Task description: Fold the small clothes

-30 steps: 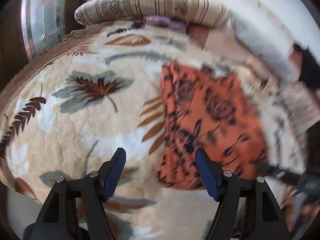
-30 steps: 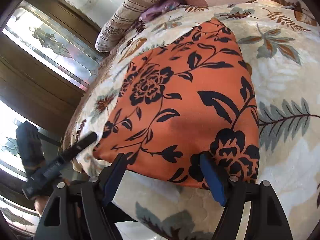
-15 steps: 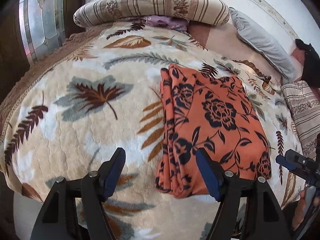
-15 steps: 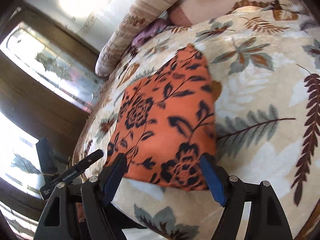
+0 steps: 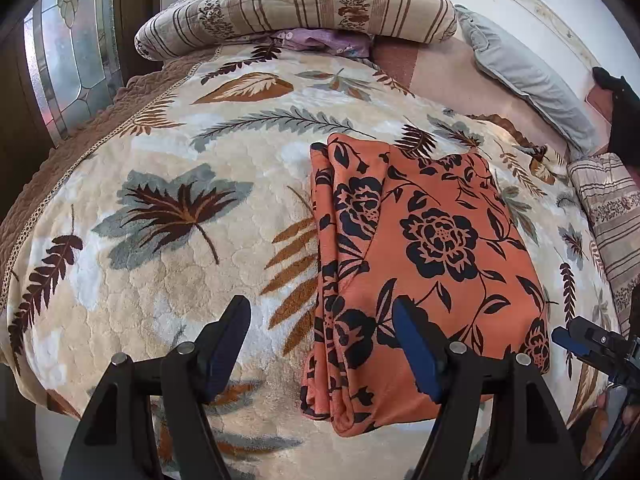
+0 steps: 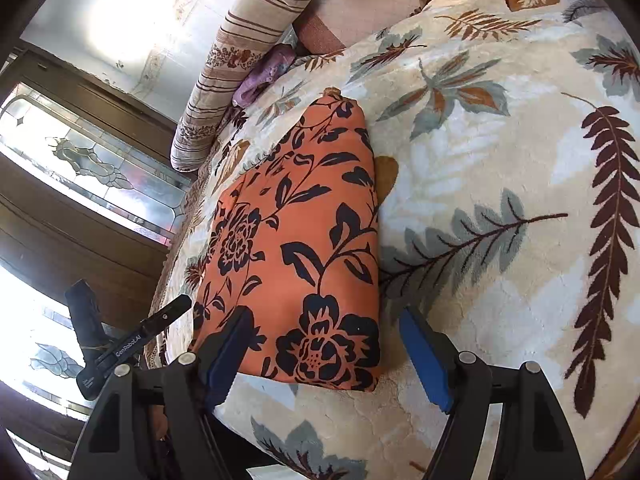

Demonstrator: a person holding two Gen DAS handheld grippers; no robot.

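An orange garment with a black flower print (image 5: 420,252) lies folded into a flat rectangle on the leaf-patterned blanket (image 5: 180,208). Its layered folded edges face left in the left wrist view. My left gripper (image 5: 322,344) is open and empty, held above the garment's near left edge. The garment also shows in the right wrist view (image 6: 296,248). My right gripper (image 6: 324,350) is open and empty, just above the garment's near corner. The right gripper (image 5: 592,344) shows at the right edge of the left wrist view, and the left gripper (image 6: 132,340) at the left of the right wrist view.
A striped bolster (image 5: 296,12) and a purple cloth (image 5: 320,40) lie at the far end of the bed. A grey pillow (image 5: 528,84) and a striped cushion (image 5: 612,208) lie on the right. A stained-glass wooden door (image 6: 88,168) stands beside the bed.
Both grippers have drawn back from the garment, so it looks smaller and sits further away. The right wrist view has swung right over the blanket. The garment has not moved.
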